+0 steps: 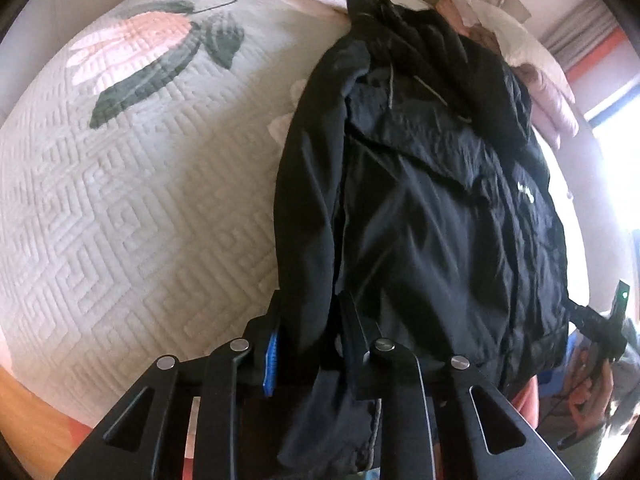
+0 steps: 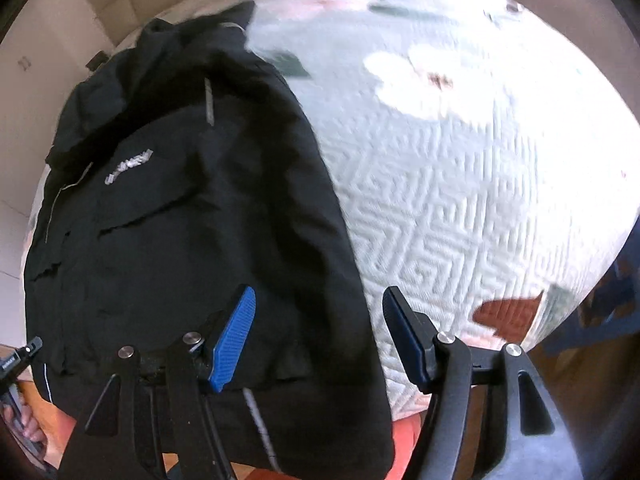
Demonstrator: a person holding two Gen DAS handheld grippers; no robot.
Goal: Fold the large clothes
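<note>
A black hooded jacket (image 1: pixel 432 184) lies lengthwise on the quilted bed, hood at the far end, sleeves folded in along its sides. It also shows in the right wrist view (image 2: pixel 180 220), with a small white chest logo. My left gripper (image 1: pixel 308 320) is shut on the jacket's left sleeve and hem at the near edge, with black cloth bunched between its fingers. My right gripper (image 2: pixel 316 332) is open over the jacket's near right hem, its blue pads (image 2: pixel 234 336) wide apart and holding nothing. The right gripper's tip also shows in the left wrist view (image 1: pixel 600 324).
The bed (image 1: pixel 132 184) has a pale green quilt with a pink flower print. Pillows (image 1: pixel 536 68) lie at the far end by the hood. A bright window (image 1: pixel 616 184) is at the right. The wooden floor (image 1: pixel 36 404) shows below the bed's near edge.
</note>
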